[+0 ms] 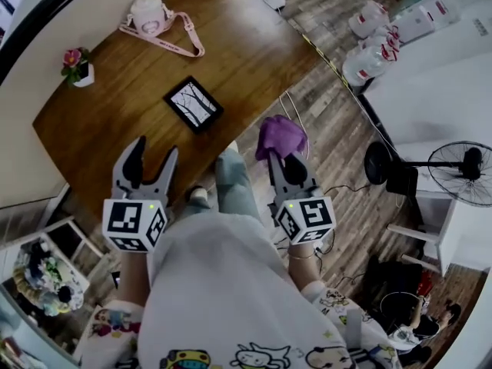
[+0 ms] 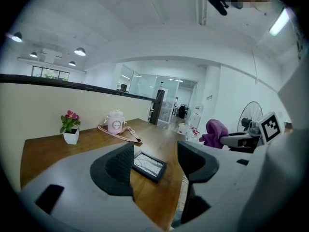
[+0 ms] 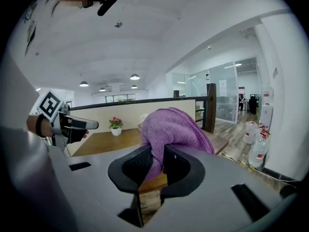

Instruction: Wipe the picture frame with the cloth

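- Fingers [image 3: 176,169] of the right gripper [image 1: 286,160] pinch the purple cloth [image 1: 280,135], held just off the table's [image 1: 254,44] near edge.
- Spread and empty, the left gripper [image 1: 156,151] hovers over that near edge, pointing far.
- Between and beyond both, the frame [image 1: 194,104] lies flat on the table.

Picture frame [image 1: 194,104]: 1. Cloth [image 1: 280,136]: 1 (purple). Grippers: 2, the left gripper [image 1: 155,147] and the right gripper [image 1: 283,160]. Table [image 1: 254,44]: 1. Potted flower [image 1: 77,68]: 1. Pink bottle [image 1: 150,15]: 1. Standing fan [image 1: 461,172]: 1. Water jugs [image 1: 367,61]: several (exact number unclear).
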A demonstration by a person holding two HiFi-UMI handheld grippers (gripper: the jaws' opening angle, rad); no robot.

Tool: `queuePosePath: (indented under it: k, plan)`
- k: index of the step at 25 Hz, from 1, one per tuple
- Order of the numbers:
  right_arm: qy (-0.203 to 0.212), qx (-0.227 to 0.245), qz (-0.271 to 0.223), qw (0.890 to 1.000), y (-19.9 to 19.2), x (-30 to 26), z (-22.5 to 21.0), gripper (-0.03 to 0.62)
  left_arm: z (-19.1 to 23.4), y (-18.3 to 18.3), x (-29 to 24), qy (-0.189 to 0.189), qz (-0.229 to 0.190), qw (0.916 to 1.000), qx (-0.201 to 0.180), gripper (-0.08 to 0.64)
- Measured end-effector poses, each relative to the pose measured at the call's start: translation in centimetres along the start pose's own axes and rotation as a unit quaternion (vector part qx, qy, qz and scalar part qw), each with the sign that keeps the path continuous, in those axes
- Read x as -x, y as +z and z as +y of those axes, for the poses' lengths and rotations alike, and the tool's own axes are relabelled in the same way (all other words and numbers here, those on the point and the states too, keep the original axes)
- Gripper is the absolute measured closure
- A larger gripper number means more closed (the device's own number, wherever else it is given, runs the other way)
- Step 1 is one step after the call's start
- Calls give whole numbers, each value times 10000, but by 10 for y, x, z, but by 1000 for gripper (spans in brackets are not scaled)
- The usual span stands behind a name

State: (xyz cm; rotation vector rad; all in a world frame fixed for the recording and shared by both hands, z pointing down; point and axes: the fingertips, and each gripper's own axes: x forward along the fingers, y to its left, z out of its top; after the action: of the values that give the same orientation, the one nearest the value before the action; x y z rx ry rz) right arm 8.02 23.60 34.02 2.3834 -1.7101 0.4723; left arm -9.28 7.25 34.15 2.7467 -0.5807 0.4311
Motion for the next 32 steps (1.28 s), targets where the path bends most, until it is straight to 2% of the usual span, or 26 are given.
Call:
queuePosePath:
  k: [7, 13, 19, 24, 29, 32]
  plan:
    - [726, 319, 48, 9968, 32, -85, -7, 541, 45, 20, -33, 733, -169, 9966, 337, 302]
    - [1569, 606, 99, 9857, 69, -162, -18, 541, 72, 50, -59, 1572, -384, 9850, 592, 302]
    - [2555, 927, 108, 9623, 96, -222, -15, 541, 85, 64, -75, 2431, -533, 9648, 848, 302]
    - [3309, 1134, 161, 9367, 103, -255, -2, 541, 89, 62, -79, 3033, -572, 9451, 1072, 302]
    - [3907, 1298, 222, 9111, 104, -271, 16, 541, 86, 57, -76, 3437, -547, 9295, 1225, 302]
    - [4115, 1367, 251, 9007, 103, -276, 27, 541, 86, 53, -72, 3562, -543, 9238, 1298, 302]
